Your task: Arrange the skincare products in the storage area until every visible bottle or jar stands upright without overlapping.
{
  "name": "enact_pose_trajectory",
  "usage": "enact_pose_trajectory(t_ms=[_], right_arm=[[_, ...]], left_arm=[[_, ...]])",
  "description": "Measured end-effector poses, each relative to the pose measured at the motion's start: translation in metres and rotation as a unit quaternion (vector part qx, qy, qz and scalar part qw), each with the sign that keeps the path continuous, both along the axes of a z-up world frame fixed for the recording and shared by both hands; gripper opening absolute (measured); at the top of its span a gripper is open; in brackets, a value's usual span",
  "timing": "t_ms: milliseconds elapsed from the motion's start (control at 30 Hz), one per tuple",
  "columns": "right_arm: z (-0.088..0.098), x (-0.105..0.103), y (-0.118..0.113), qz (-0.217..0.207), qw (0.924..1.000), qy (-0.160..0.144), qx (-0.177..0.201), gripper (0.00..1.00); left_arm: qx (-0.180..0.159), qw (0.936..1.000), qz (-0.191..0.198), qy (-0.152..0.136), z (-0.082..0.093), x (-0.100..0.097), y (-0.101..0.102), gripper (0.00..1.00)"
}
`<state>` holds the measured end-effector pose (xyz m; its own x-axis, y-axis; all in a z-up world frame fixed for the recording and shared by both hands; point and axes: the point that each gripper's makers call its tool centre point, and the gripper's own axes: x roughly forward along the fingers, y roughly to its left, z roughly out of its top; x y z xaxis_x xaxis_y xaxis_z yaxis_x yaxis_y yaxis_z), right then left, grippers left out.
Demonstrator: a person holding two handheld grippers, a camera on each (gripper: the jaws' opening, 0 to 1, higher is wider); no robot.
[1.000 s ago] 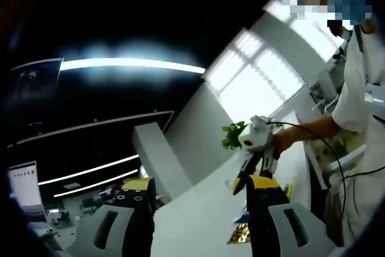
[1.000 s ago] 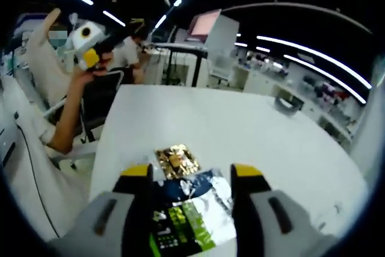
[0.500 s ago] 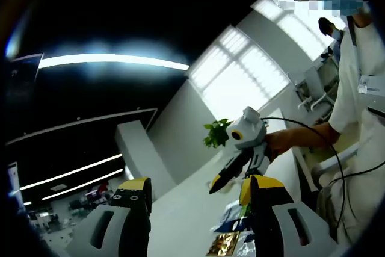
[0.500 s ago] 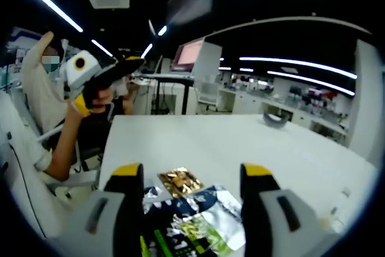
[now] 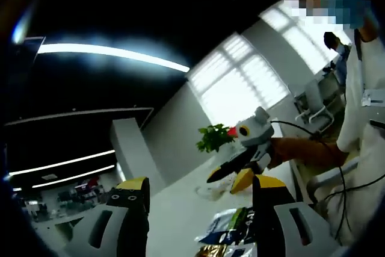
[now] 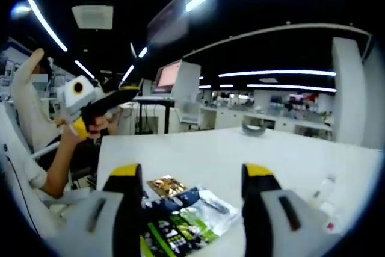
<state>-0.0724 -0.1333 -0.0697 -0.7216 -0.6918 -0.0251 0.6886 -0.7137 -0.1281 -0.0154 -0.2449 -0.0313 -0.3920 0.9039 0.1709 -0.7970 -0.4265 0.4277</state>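
Observation:
My left gripper (image 5: 201,189) is held up in the air, open, with nothing between its yellow-tipped jaws. My right gripper (image 6: 191,176) is also open and empty, raised over a white table (image 6: 240,154). Below it lies a pile of sachets: a gold one (image 6: 165,185) and dark and green ones (image 6: 183,218). A small clear bottle (image 6: 325,187) lies at the table's right side. The same sachets (image 5: 231,226) show low in the left gripper view. There the right gripper (image 5: 228,179) comes in from the right, held by a hand. The left gripper (image 6: 123,95) shows at the left of the right gripper view.
A person in a white coat (image 5: 367,88) sits at the table's edge, arm (image 6: 60,161) raised. A potted plant (image 5: 213,138) stands at the far end of the table. A grey object (image 6: 255,129) rests on the table's far side. Desks and monitors fill the room behind.
Both views have tilted upward, so the table looks flatter and lower. The right gripper, seen from the left one, has dropped a little. Both grippers stay open and empty.

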Motion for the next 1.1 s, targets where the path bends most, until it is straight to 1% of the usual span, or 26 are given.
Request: enact_pose_trajectory(t_ms=[133,233,333,400,433,533,600,667,733,800,967,1100], right_arm=[[0.002,0.004,0.014,-0.011,0.9999,0.008,-0.003,0.67],[0.004,0.006,0.028,-0.027,0.9995,0.013,-0.012,0.66],[0.005,0.003,0.050,-0.046,0.9987,0.011,-0.020,0.65],[0.006,0.003,0.059,-0.055,0.9982,0.011,-0.022,0.67],[0.007,0.003,0.067,-0.066,0.9975,0.013,-0.023,0.67],[0.007,0.000,0.084,-0.085,0.9962,0.012,-0.013,0.67],[0.007,-0.001,0.092,-0.097,0.9951,0.013,-0.009,0.68],[0.003,-0.001,0.098,-0.108,0.9940,0.008,0.012,0.69],[0.000,0.000,0.102,-0.118,0.9927,0.005,0.026,0.72],[-0.006,0.002,0.104,-0.114,0.9924,0.001,0.047,0.73],[-0.012,0.000,0.110,-0.107,0.9935,-0.017,0.036,0.73],[-0.016,0.001,0.111,-0.110,0.9932,-0.023,0.031,0.73]], left_arm=[[0.002,0.9999,-0.011,-0.011,-0.002,0.005,0.011,0.74],[0.006,0.9997,-0.018,-0.016,-0.002,0.008,0.017,0.76],[0.013,0.9993,-0.025,-0.024,-0.002,0.008,0.021,0.77],[0.015,0.9991,-0.027,-0.029,-0.003,0.007,0.024,0.79],[0.017,0.9990,-0.027,-0.031,-0.003,0.007,0.025,0.80],[0.014,0.9991,-0.024,-0.031,-0.004,0.004,0.030,0.88],[0.000,0.9994,-0.024,-0.024,-0.009,0.005,0.033,0.90],[-0.004,0.9995,-0.022,-0.023,-0.011,0.004,0.035,0.92],[0.003,0.9990,-0.027,-0.034,-0.011,0.005,0.037,0.95],[0.006,0.9988,-0.029,-0.040,-0.011,0.004,0.038,0.96],[0.002,0.9988,-0.025,-0.043,-0.015,0.005,0.039,0.98],[0.005,0.9987,-0.027,-0.043,-0.013,0.009,0.039,0.98]])
